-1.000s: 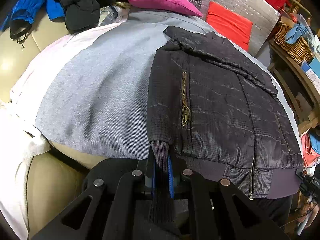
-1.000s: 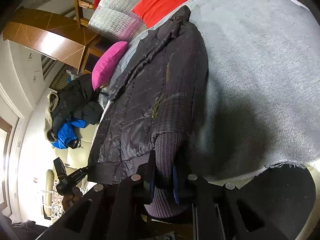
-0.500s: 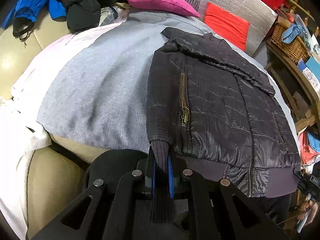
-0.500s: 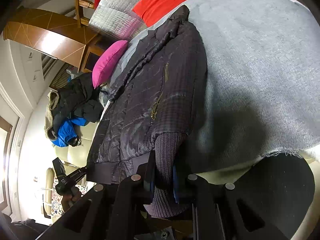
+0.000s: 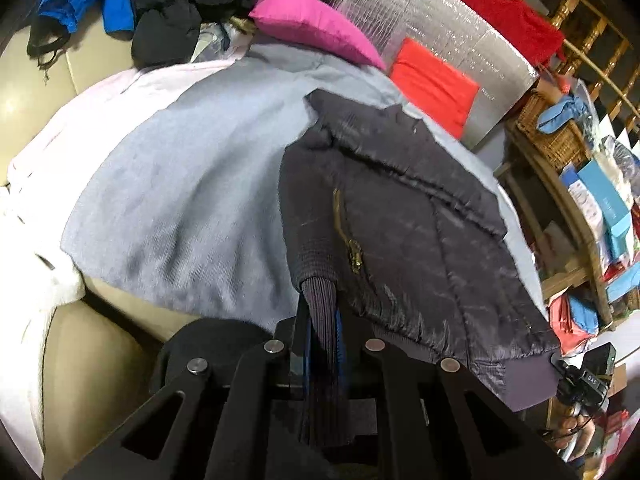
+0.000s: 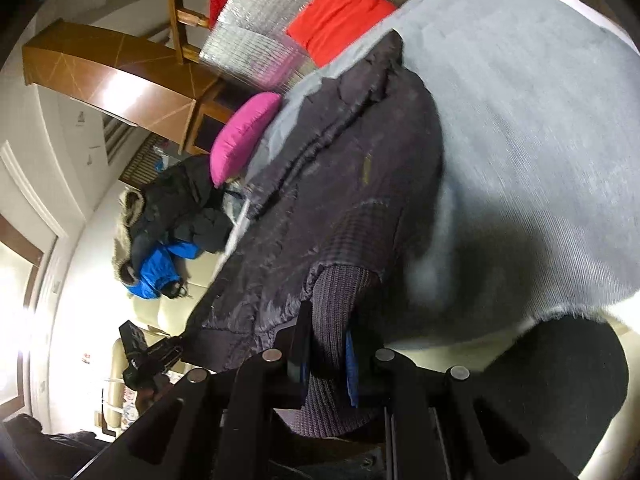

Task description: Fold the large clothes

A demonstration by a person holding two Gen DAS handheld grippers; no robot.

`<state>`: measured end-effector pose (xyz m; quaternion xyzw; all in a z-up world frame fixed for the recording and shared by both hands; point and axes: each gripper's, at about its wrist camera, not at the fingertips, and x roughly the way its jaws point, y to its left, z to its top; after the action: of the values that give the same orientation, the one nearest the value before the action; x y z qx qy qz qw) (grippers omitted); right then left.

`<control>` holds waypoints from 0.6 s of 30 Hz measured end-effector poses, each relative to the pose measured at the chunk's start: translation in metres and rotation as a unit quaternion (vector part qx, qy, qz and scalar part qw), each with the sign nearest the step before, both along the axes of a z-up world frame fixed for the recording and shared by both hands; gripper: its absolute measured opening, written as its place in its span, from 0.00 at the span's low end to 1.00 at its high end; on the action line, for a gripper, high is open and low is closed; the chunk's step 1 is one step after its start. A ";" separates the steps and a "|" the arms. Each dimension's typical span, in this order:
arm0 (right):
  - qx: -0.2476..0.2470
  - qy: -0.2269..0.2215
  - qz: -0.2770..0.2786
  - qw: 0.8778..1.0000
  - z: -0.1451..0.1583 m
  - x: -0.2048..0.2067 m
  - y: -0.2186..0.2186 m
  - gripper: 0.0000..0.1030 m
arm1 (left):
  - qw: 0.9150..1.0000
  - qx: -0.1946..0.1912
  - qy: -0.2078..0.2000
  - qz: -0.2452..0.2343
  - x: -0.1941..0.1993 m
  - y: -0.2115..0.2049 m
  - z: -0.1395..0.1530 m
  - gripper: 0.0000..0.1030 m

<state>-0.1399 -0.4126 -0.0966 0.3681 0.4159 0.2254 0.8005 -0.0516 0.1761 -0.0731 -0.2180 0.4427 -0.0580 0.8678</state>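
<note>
A dark quilted jacket (image 5: 408, 216) with a brass zip lies on a grey cloth (image 5: 192, 184) over a sofa; it also shows in the right wrist view (image 6: 340, 200). My left gripper (image 5: 322, 332) is shut on a ribbed knit cuff (image 5: 320, 304) at the jacket's near left corner. My right gripper (image 6: 326, 356) is shut on the other ribbed cuff (image 6: 340, 292) at the opposite corner of the hem. Both near corners are lifted off the cloth. The right gripper shows in the left wrist view at the far right (image 5: 580, 380).
A pink cushion (image 5: 312, 24), a red cushion (image 5: 436, 80) and a silver foil panel (image 5: 440, 28) lie behind the jacket. Black and blue clothes (image 5: 160, 4) are piled at the back left. A wicker basket (image 5: 556, 136) and shelves stand at the right. Cream sofa leather (image 5: 92, 360) shows below.
Both grippers have lifted and drawn back with the cuffs; the jacket's near hem has risen off the grey cloth and the whole jacket looks farther away and blurred by motion.
</note>
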 end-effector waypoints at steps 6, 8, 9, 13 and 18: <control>0.020 -0.040 -0.004 0.999 0.030 0.018 -0.004 0.14 | 0.999 -0.027 -0.038 0.003 0.023 0.003 0.028 0.10; 0.022 -0.055 -0.005 0.998 0.041 0.029 -0.004 0.14 | 0.998 -0.024 -0.053 0.002 0.033 0.002 0.038 0.10; 0.021 -0.063 -0.006 0.998 0.046 0.034 -0.004 0.14 | 0.998 -0.024 -0.062 0.001 0.039 0.001 0.045 0.10; 0.021 -0.093 -0.018 0.995 0.068 0.062 -0.004 0.14 | 0.996 -0.015 -0.090 0.005 0.059 -0.004 0.064 0.10; 0.012 -0.116 -0.027 0.993 0.092 0.098 -0.006 0.14 | 0.993 -0.003 -0.117 0.008 0.090 -0.007 0.086 0.10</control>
<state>-0.0418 -0.4182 -0.0046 0.3598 0.3079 0.2495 0.8447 0.0380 0.1690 0.0132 -0.2157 0.3360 -0.0780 0.9135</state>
